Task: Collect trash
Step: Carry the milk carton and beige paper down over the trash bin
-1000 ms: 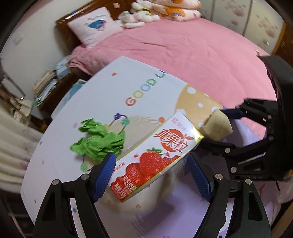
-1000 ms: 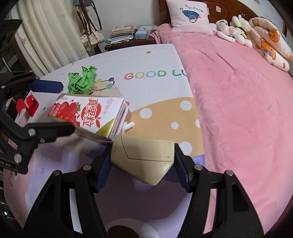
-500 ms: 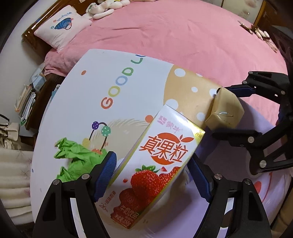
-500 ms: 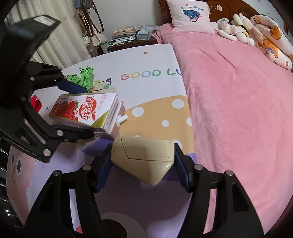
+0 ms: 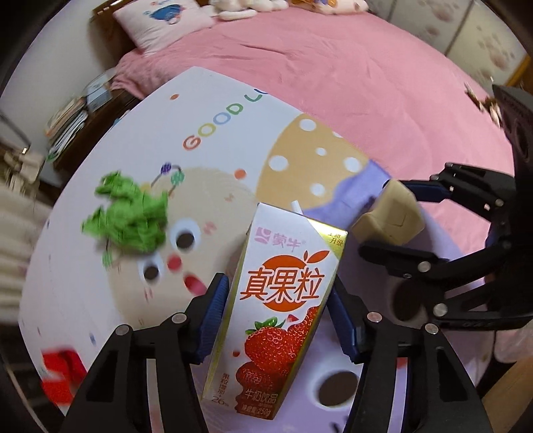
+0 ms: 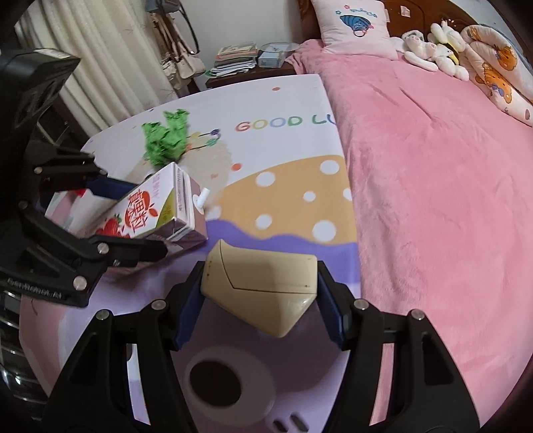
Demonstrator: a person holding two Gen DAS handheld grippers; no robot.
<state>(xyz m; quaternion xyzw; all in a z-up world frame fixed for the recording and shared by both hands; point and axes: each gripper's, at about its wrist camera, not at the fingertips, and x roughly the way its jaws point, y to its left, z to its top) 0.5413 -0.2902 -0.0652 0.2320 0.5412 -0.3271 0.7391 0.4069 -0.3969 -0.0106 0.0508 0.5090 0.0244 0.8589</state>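
Observation:
My left gripper [image 5: 278, 319] is shut on a strawberry milk carton [image 5: 279, 309] with a white straw, held above the printed table [image 5: 213, 110]. My right gripper [image 6: 261, 299] is shut on a beige folded box [image 6: 263, 286], also held above the table. The box [image 5: 388, 218] and right gripper [image 5: 399, 218] show at the right of the left wrist view. The carton [image 6: 153, 210] and left gripper [image 6: 133, 216] show at the left of the right wrist view. Crumpled green paper [image 5: 130, 213] lies on the table; it also shows in the right wrist view [image 6: 166, 136].
A red item [image 5: 60, 373] lies at the table's near left edge. A pink bed [image 6: 433, 186] with a pillow [image 6: 356, 26] and plush toys borders the table. A nightstand with books [image 6: 240, 60] and curtains [image 6: 100, 66] stand behind.
My left gripper has turned the carton from tilted to nearly upright and shifted over the table. The right gripper still holds the box in the same grip.

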